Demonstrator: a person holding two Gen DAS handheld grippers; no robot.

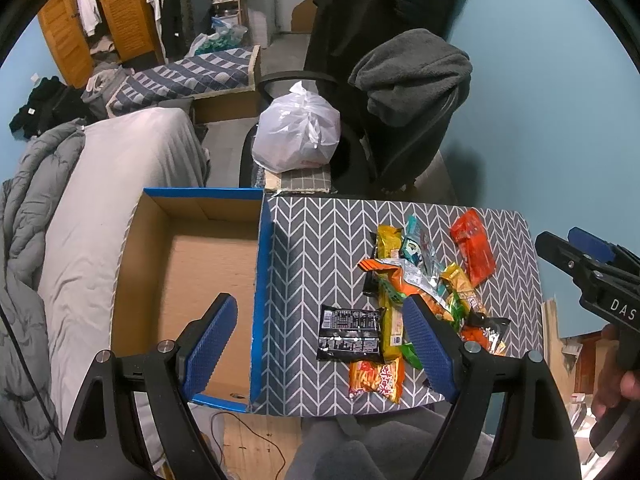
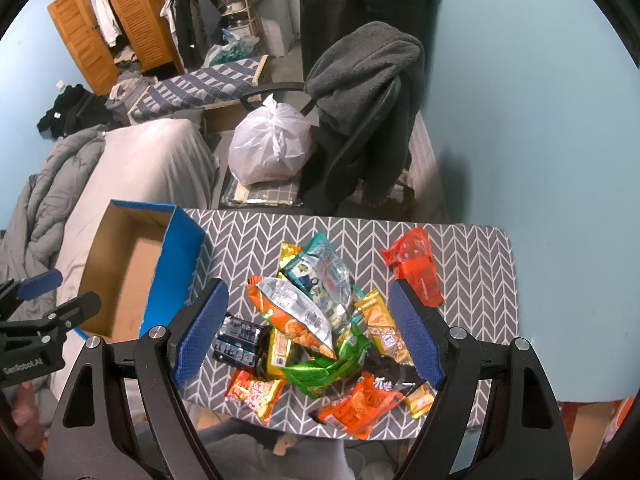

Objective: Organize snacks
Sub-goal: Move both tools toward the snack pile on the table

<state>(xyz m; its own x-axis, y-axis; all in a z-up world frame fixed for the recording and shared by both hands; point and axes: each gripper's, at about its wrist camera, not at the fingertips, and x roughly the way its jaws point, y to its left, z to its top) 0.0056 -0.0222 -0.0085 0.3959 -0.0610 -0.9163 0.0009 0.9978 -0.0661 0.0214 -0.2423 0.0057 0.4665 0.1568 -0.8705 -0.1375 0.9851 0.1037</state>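
Left wrist view: blue-padded fingers (image 1: 210,344) of the left gripper (image 1: 320,346) sit nearest the lens, spread wide and released, gripping nothing. Between the jaws and slightly toward the right pad lies a black snack packet (image 1: 350,332), flat on the herringbone-patterned table (image 1: 316,240), its long axis running across the jaw gap. Just beyond the right pad sits the main snack pile (image 1: 420,280); a long yellow packet (image 1: 389,280) in it points away from the jaws. An orange noodle-snack packet (image 1: 375,376) lies just below the black one. A red packet (image 1: 473,252) lies apart, far beyond the right pad, long axis also pointing away. Beyond the left pad stands a blue-edged cardboard box (image 1: 260,280), open at the top, with only bare cardboard floor visible. The right gripper (image 1: 588,252) shows at the right edge; its jaw state cannot be told from here.

Right wrist view: the right gripper (image 2: 308,334) hangs above the pile (image 2: 312,320), pads wide apart and holding nothing. The pile fills the gap between the jaws. The red packet (image 2: 416,268) lies just beyond the right pad; the box (image 2: 176,264) lies beyond the left pad.

Progress assessment: no packet is visible in the box, so sorting appears not yet begun; every snack remains to be moved.
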